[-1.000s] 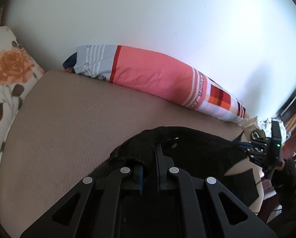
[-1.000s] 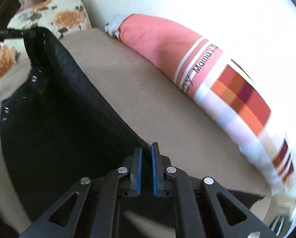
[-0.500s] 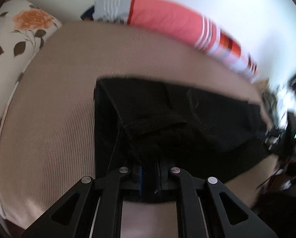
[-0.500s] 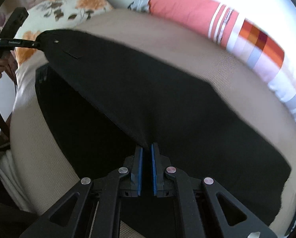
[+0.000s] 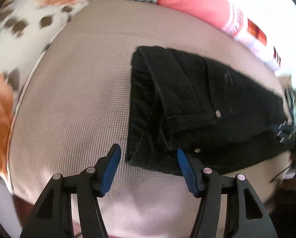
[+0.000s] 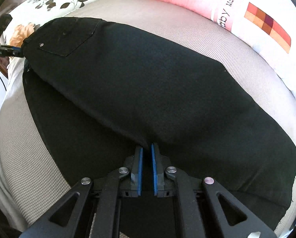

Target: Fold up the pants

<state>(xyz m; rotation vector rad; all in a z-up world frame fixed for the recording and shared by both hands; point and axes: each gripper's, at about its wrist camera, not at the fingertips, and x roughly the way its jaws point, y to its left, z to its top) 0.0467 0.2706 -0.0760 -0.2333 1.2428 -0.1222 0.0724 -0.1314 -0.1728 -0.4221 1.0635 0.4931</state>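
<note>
Jaws of our left gripper [image 5: 148,154] stand wide apart, gripping nothing; black pants [image 5: 197,107] lie just ahead on the beige bed (waist corner between them). Our right gripper [image 6: 146,148] pinches the pants' folded edge.

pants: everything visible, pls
The pants are black, denim-like, with stitched seams, a patch pocket and metal rivets. They lie folded lengthwise, one leg over the other, flat on the beige cushion. The waist end lies by the left claw, which is open and off the cloth. The right claw is shut on the folded edge at mid-leg.
</note>
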